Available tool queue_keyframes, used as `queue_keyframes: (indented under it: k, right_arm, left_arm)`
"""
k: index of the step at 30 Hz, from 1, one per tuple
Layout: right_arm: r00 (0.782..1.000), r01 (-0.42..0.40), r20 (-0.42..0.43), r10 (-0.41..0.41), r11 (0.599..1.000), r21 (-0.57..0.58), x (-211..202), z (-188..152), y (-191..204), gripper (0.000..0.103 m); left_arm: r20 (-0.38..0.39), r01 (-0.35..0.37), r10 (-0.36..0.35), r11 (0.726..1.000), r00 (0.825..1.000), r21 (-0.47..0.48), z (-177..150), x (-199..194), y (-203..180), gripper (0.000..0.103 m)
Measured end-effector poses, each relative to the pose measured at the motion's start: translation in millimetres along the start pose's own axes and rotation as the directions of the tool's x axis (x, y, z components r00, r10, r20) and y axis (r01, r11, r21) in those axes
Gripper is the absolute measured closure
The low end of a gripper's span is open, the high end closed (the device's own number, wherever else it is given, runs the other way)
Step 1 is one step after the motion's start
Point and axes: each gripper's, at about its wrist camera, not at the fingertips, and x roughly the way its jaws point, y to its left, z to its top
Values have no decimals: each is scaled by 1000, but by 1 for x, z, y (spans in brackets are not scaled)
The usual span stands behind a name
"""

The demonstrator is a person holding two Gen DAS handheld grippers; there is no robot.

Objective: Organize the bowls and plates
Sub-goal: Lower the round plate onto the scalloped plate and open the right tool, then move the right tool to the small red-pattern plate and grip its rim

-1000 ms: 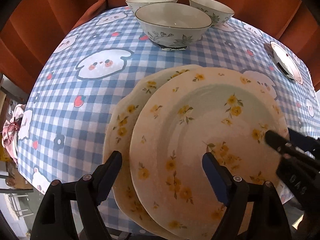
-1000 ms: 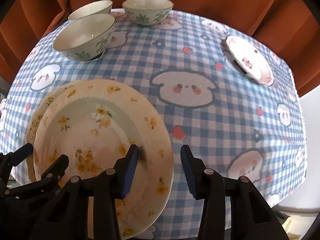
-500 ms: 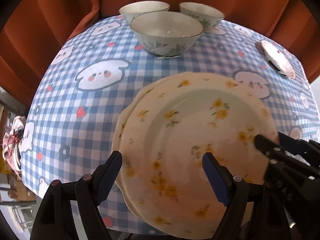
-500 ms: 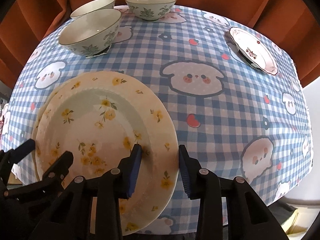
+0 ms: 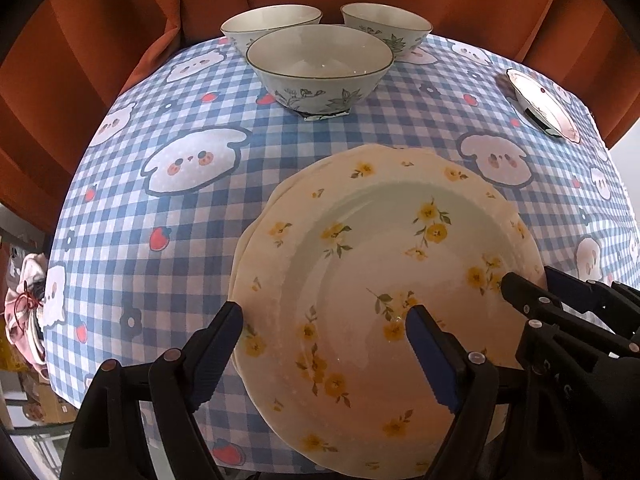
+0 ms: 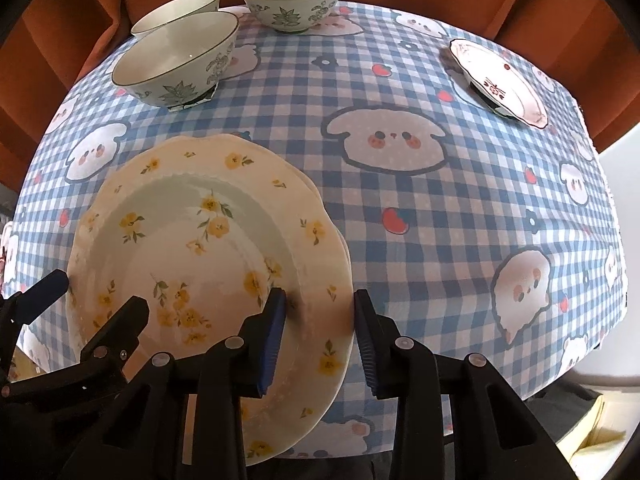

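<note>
Two cream plates with yellow flowers lie stacked at the near side of the table. The top plate sits almost square on the lower plate, which shows only a thin edge. My right gripper is shut on the top plate's right rim, one pad inside and one outside. My left gripper hangs open over the left rim, one finger beyond the edge and one above the plate's middle. Three white bowls with green leaves stand at the far side: the nearest bowl and two behind it.
A small white plate with a red mark sits at the far right. The blue checked tablecloth ends at the table's edge on the right and near side. An orange curtain hangs behind the table.
The top plate has slid left over the lower one, from a clear offset to almost aligned. The right gripper's jaws have narrowed on its rim. The left gripper stayed open.
</note>
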Motion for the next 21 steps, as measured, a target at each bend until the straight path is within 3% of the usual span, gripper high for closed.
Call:
queue_keyframes:
  k: [8, 14, 19, 21]
  right_arm:
    - [1000, 12, 5, -12, 999, 35, 4, 0, 0, 64]
    - [999, 29, 26, -30, 999, 41, 5, -3, 4, 59]
    - [997, -68, 34, 64, 991, 117, 3, -7, -6, 48]
    - [997, -73, 49, 67, 990, 122, -1, -9, -5, 45]
  left_arm:
    - [17, -24, 23, 999, 1000, 22, 3, 1, 1, 17]
    - [-20, -24, 24, 1000, 1000, 6, -2, 9, 8, 15]
    - [-28, -20, 21, 1000, 999, 12, -10, 8, 11, 15]
    - [-15, -19, 20, 1000, 1000, 21, -12, 3, 11, 15]
